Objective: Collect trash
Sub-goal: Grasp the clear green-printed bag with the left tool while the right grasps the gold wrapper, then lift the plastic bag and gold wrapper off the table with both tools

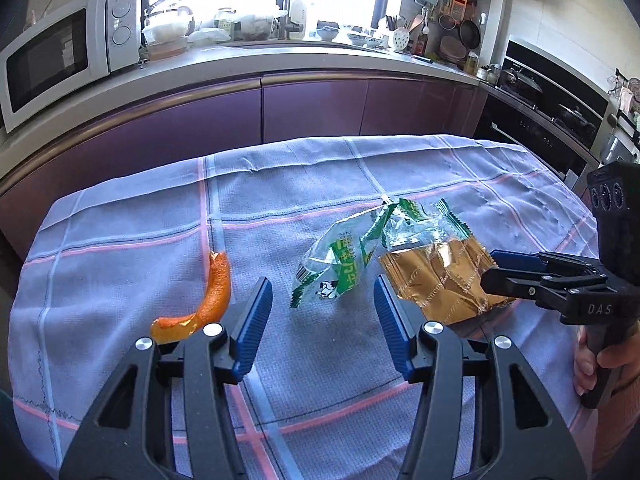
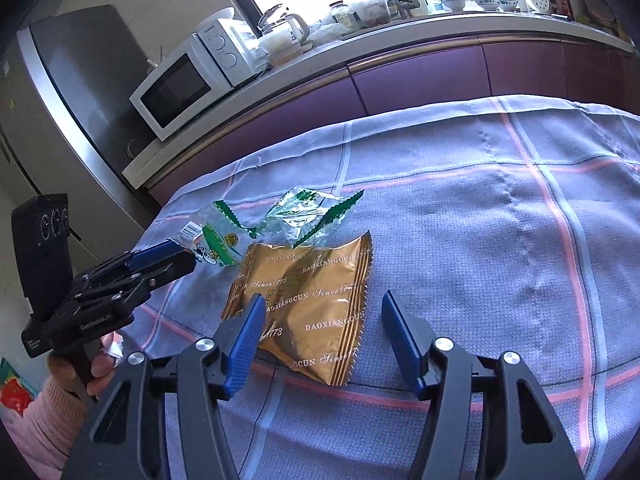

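Note:
A crumpled green-and-clear wrapper (image 1: 332, 268) (image 2: 216, 248) lies on the checked tablecloth (image 1: 320, 184), just ahead of my left gripper (image 1: 323, 316), which is open with only cloth between its fingers. A curved orange peel (image 1: 212, 304) rests beside its left finger. A second torn green wrapper (image 1: 416, 224) (image 2: 304, 216) sits behind a gold foil wrapper (image 1: 440, 280) (image 2: 312, 300). My right gripper (image 2: 324, 328) is open and low over the gold wrapper, which lies between its fingers, the left finger over its edge. The left wrist view shows the right gripper (image 1: 492, 268) at the gold wrapper's right side.
A kitchen counter with purple cabinet fronts (image 1: 312, 108) runs behind the table, bearing a white microwave (image 1: 60, 56) (image 2: 180, 88). A steel fridge (image 2: 80, 80) stands at the left and a black oven (image 1: 560, 120) at the right. A hand (image 1: 592, 360) grips each handle.

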Available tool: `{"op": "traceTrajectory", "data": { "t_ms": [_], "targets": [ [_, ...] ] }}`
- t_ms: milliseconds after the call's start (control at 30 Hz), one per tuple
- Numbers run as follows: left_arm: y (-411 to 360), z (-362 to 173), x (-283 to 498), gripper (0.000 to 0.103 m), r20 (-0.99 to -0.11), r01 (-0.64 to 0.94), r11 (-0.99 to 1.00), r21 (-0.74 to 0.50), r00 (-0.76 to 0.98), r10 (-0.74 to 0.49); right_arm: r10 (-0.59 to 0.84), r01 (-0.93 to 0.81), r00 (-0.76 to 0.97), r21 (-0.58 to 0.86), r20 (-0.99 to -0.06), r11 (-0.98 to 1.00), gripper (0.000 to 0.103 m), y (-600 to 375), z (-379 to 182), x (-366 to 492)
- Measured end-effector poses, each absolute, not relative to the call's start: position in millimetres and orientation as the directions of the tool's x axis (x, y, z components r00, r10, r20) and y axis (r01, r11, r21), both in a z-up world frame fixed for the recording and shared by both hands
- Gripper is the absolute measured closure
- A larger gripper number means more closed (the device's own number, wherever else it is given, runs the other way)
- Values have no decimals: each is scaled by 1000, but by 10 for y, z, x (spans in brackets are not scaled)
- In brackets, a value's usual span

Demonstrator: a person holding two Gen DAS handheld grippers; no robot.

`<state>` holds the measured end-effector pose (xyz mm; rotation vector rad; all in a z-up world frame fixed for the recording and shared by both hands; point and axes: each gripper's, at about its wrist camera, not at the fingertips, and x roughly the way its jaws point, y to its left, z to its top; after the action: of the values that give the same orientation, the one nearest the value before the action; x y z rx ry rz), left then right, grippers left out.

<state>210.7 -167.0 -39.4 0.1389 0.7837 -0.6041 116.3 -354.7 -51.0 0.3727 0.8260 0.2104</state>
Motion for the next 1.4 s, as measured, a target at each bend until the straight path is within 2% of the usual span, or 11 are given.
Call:
{"op": "traceTrajectory", "data": {
  "t_ms": [67,133,167,200,267,500,633,1400],
  "targets": [
    [-1705,-426,2161,59,-706,569,815,-107,533,-466,329,-37,660,409,-675,912,53,-3558,-516,1167],
    [-1722,-453,2192,74,-714,573,811,-121,517,-472,338,-34,657,422,-673,906,61,-3566,-522,1176],
    [-1723,-468,2206,77,-718,575,807,-131,506,-478,348,-36,654,431,-672,902,65,-3579,-531,1175],
    [-1728,-481,2207,78,-721,574,808,-133,503,-476,353,-37,651,436,-672,899,68,-3580,-537,1171],
    [-1731,-494,2188,79,-723,572,810,-128,506,-472,361,-45,644,438,-674,898,81,-3573,-546,1156],
    [-1614,-443,2033,81,-707,570,809,-142,514,-487,388,-86,645,442,-659,893,96,-3484,-513,1050],
    [-1434,-407,1928,81,-700,547,822,-159,525,-485,446,-134,643,481,-623,866,101,-3431,-484,960],
    [-100,-209,1247,81,-645,352,909,-221,647,-407,560,-295,668,516,-490,804,102,-2846,-100,824]
  ]
}}
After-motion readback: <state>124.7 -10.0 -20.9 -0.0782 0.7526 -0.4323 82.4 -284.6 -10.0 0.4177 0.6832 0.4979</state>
